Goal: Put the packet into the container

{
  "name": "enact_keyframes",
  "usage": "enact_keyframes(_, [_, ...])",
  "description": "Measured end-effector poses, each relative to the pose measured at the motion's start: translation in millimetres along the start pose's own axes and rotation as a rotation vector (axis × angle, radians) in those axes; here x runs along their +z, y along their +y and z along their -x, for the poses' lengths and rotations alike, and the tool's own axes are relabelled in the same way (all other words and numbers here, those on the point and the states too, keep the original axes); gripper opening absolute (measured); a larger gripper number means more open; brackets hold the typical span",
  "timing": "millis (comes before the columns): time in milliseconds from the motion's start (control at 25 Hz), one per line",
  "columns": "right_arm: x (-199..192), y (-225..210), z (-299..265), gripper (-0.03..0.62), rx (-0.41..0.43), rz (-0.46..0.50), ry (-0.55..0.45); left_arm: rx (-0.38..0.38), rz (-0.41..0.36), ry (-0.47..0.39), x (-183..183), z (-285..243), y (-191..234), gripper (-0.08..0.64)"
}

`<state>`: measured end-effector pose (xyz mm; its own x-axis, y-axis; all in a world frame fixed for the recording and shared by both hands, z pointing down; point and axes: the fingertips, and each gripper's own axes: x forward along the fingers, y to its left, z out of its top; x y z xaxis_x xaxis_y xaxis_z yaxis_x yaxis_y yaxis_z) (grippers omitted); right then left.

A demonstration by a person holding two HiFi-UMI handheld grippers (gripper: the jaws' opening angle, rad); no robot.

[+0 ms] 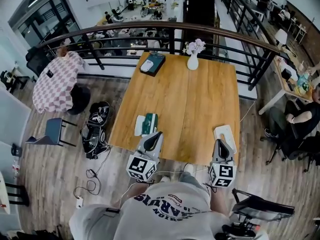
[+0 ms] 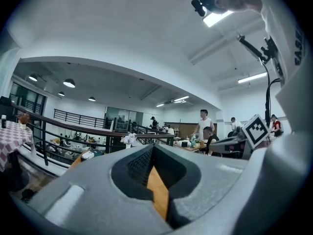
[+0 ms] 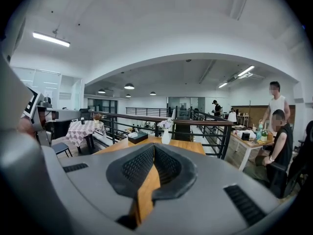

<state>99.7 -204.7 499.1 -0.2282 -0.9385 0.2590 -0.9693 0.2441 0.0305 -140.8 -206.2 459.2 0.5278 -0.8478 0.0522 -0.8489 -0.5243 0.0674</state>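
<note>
In the head view a green packet (image 1: 149, 123) lies on a flat white piece (image 1: 139, 126) near the front left of the wooden table (image 1: 185, 104). A shallow white container (image 1: 225, 133) sits at the front right. My left gripper (image 1: 153, 136) is at the table's front edge, its tips just short of the packet. My right gripper (image 1: 220, 144) is at the container's near end. In each gripper view the jaws meet at the tips with nothing between them: left gripper (image 2: 152, 149), right gripper (image 3: 154, 149). Neither gripper view shows the packet.
A white vase with flowers (image 1: 193, 58) and a dark box with a white object on it (image 1: 153, 63) stand at the table's far edge, before a black railing (image 1: 150, 31). A bag (image 1: 96, 129) and a chair (image 1: 52, 132) are on the floor at left. People sit at desks (image 3: 279, 141) to the right.
</note>
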Motion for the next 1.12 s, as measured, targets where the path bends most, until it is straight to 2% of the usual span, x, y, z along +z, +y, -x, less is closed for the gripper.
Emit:
enact_keyframes(120, [1.3,-17.3,-12.9,0.008,0.012,-0.002,-0.005,0.002,-0.015,-0.002,0.7,-13.4,-7.7,-0.003])
enact_keyframes(320, [-0.2,-55.9,-38.9,0.008,0.04,-0.026,-0.01,0.06,-0.024,0.037,-3.7,-51.7,-8.7,-0.003])
enact_keyframes(520, [0.9,-90.3,-61.7,0.008,0.062,-0.035,-0.021,0.158,-0.048,0.149,-20.2,-76.0,29.4,-0.003])
enact_keyframes(800, [2.7,-125.9,-95.6,0.008,0.097,-0.026,-0.005,0.18,-0.046,0.257,-28.7,-103.4,45.6,0.007])
enact_keyframes(960, [5.6,-123.9,-103.1,0.008,0.11,-0.022,0.0,0.167,-0.047,0.386,-55.3,-109.3,50.1,0.096])
enact_keyframes(1080, [7.7,-122.4,-105.8,0.008,0.101,-0.018,0.008,0.18,-0.071,0.466,-71.2,-114.9,62.8,0.325])
enact_keyframes(1120, [10.4,-122.3,-106.6,0.008,0.095,-0.021,0.005,0.195,-0.083,0.495,-76.3,-117.4,70.3,0.497])
